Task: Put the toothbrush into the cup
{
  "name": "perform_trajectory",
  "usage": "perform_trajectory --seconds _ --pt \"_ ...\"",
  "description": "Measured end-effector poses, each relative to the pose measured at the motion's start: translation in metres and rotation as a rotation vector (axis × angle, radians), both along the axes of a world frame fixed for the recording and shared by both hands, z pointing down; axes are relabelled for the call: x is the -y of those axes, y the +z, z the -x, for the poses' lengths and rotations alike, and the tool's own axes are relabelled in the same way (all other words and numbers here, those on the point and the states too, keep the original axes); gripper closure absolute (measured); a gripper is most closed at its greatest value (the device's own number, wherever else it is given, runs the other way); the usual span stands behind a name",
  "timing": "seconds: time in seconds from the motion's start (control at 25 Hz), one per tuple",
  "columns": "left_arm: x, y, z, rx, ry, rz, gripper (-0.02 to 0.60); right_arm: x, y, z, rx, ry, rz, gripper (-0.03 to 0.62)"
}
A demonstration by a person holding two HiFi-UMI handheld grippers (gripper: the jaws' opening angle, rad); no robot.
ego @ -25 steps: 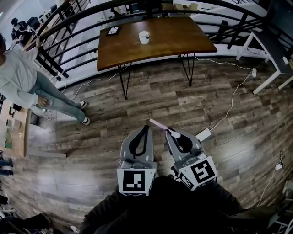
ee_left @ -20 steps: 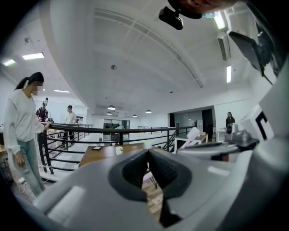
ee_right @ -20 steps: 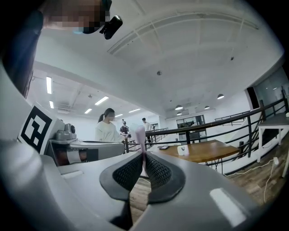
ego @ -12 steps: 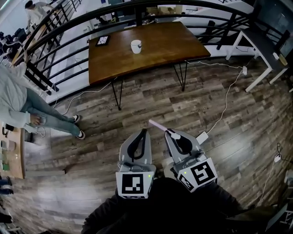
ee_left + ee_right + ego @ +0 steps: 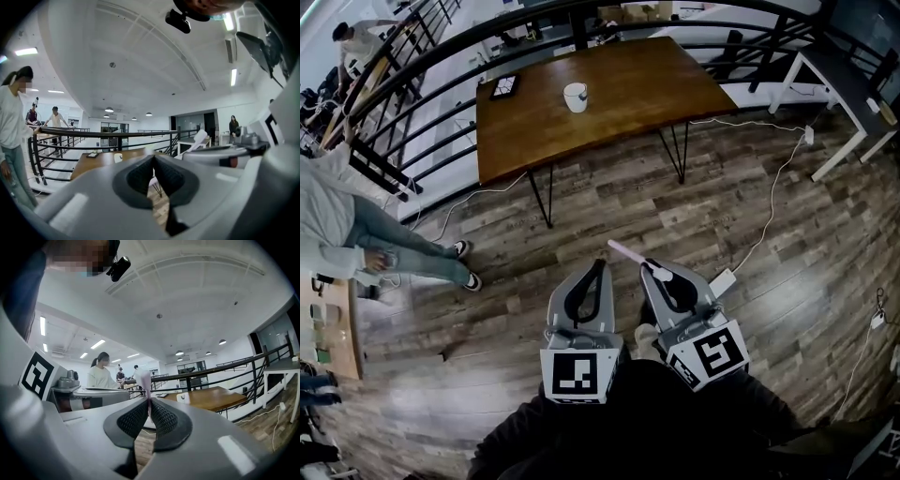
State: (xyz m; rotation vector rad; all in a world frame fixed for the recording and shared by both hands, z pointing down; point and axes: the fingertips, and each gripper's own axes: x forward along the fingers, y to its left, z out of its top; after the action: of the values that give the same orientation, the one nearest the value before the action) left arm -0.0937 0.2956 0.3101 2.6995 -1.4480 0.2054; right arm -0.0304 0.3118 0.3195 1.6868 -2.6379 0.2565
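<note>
Wood-plank floor (image 5: 609,202) seen steeply from above in the head view, with a brown wooden table (image 5: 647,89) on thin black legs well ahead and a dark curved railing (image 5: 441,58) behind it. On that table, a small white cup (image 5: 575,97) and, to its left, a flat dark object (image 5: 504,86) too small to identify. Low in the same view, side by side, left gripper (image 5: 600,263) and right gripper (image 5: 651,268), both aimed toward the table and well apart from it. Left gripper pressed together at the tips with nothing between the pads, plain in the left gripper view. Right gripper pinched on a pale pink toothbrush (image 5: 628,252), held near one end, with the rest slanting up and left beyond the tips. From the right gripper view, the same brush upright between the ribbed pads, with the cup small and far off just to its right. From the left gripper view, only the brush's pale end, poking above the right gripper's grey body. Shown by the gripper views alone: white ceiling (image 5: 187,291) with strip lights and distant people beyond the railing. Shown by the head view alone: a white cable (image 5: 773,202) trailing across the boards on the right, and a person (image 5: 347,225) in a light top and jeans at the left edge. Open floor between toothbrush and cup, then the table's near edge.
</note>
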Motion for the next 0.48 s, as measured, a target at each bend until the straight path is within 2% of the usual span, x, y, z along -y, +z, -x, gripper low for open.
perform_trajectory --seconds 0.2,0.48 --pt "0.026 0.006 -0.012 0.025 0.006 0.012 0.572 0.028 0.002 -0.01 0.012 -0.012 0.002 0.572" --pt "0.07 -0.004 -0.036 0.049 -0.009 -0.013 0.572 0.074 -0.014 -0.037 0.031 -0.03 -0.037 0.572"
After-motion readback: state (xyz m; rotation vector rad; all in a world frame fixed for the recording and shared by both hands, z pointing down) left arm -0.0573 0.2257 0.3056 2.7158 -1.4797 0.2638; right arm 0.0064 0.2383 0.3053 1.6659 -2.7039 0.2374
